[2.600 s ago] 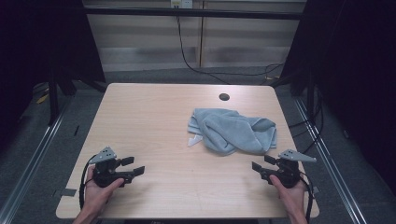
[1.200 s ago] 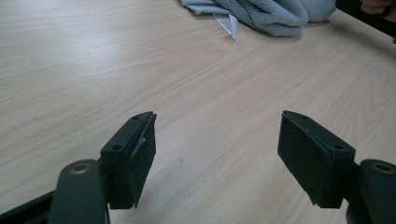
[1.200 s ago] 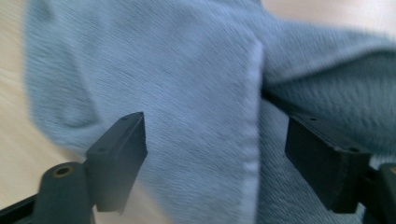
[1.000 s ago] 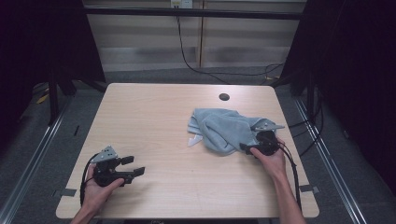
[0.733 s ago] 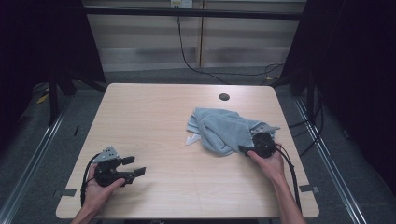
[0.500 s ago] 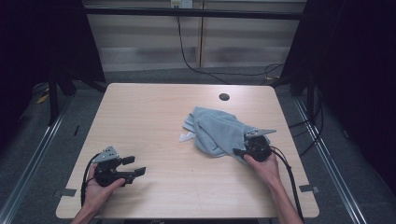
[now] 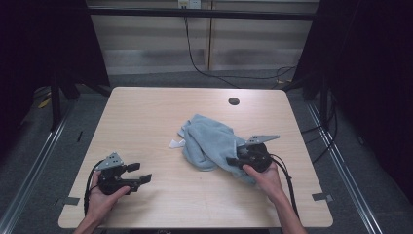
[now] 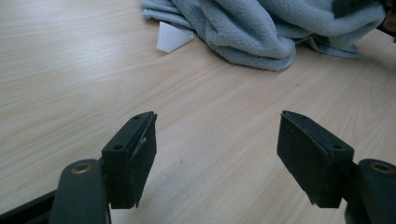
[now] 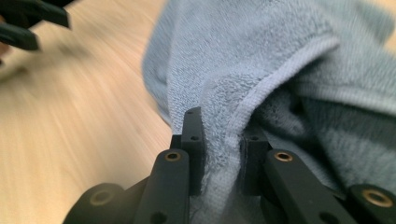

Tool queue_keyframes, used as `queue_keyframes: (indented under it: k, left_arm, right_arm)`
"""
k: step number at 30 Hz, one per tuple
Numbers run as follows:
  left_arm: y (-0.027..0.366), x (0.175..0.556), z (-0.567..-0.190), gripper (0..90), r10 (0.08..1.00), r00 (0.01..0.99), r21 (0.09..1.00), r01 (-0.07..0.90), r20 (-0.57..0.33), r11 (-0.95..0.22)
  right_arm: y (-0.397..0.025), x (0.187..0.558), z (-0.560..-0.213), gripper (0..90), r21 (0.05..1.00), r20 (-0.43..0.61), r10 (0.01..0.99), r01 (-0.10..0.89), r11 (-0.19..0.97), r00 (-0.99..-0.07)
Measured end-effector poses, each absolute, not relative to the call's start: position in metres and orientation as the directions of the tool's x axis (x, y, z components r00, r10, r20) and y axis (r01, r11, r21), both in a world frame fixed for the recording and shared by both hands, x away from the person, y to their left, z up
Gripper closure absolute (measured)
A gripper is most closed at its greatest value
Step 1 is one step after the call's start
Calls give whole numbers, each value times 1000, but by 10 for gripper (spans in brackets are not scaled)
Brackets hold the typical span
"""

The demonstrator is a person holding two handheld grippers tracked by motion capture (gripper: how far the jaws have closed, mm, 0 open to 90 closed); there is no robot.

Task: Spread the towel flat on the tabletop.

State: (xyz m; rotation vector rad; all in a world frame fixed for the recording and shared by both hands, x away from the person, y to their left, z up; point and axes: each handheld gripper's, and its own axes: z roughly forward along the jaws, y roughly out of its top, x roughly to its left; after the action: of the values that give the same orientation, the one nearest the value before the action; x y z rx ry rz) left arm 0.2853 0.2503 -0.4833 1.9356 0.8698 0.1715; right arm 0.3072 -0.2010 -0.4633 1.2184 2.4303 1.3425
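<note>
In the high view, a crumpled blue towel [image 7: 212, 144] is seen right of the table's [image 7: 146, 122] middle, its near edge clamped by the right gripper [image 7: 236, 160]. In the left gripper view, the left gripper [image 8: 217, 140] is held wide apart over bare wood. In the right gripper view, a towel fold [image 9: 224, 154] is pinched between the jaws.

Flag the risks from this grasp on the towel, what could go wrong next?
1. The right gripper pinches a bunched fold of the blue towel near its hem; the fold could slip out if pulled.
2. The towel is crumpled, so lifting may drag the whole heap rather than spread it.
3. The left gripper is open over bare table, apart from the towel, so nothing anchors the far side.
</note>
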Motion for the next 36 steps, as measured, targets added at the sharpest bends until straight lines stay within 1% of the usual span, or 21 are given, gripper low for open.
queue_keyframes:
  k: [5, 8, 12, 16, 18, 20, 22, 24, 28, 31, 32, 34, 36]
  left_arm:
    - [249, 285, -483, 285, 637, 735, 823, 498, -232, -275]
    - [248, 286, -483, 285, 635, 738, 822, 496, -229, -280]
    - [247, 286, -483, 286, 628, 745, 822, 490, -223, -289]
    - [249, 286, -482, 285, 633, 742, 825, 489, -223, -283]
    - [250, 285, -482, 286, 635, 739, 826, 491, -227, -276]
    - [251, 285, -482, 286, 635, 739, 827, 489, -225, -277]
    - [252, 285, -482, 286, 635, 739, 828, 489, -226, -275]
    - [252, 285, -482, 285, 637, 736, 827, 493, -232, -269]
    - [253, 286, -482, 285, 641, 733, 827, 494, -230, -268]
    - [252, 285, -482, 286, 639, 734, 827, 493, -229, -271]
    - [251, 285, -482, 286, 638, 736, 827, 491, -226, -273]
    - [251, 285, -482, 286, 634, 740, 827, 489, -224, -278]
    - [249, 285, -482, 286, 633, 739, 826, 492, -231, -274]
  right_arm:
    - [-193, 304, -438, 784, 804, 262, 657, 537, 258, -707]
    - [-191, 305, -421, 788, 841, 266, 637, 498, 214, -724]
    - [-187, 311, -397, 788, 869, 243, 626, 453, 199, -741]
    - [-185, 322, -380, 783, 893, 242, 629, 424, 154, -739]
    - [-188, 332, -378, 758, 897, 263, 661, 430, 100, -702]
    - [-192, 340, -382, 731, 893, 283, 675, 444, 74, -681]
    - [-200, 351, -394, 729, 873, 307, 710, 485, 55, -633]
    - [-209, 360, -412, 714, 851, 300, 748, 521, 71, -592]
    - [-227, 368, -446, 674, 807, 324, 786, 587, 61, -527]
    - [-232, 369, -466, 612, 774, 283, 826, 624, 103, -487]
    - [-234, 370, -473, 595, 761, 281, 834, 640, 109, -476]
    - [-239, 369, -484, 596, 756, 310, 828, 649, 84, -468]
    - [-239, 367, -488, 597, 761, 308, 826, 643, 83, -472]
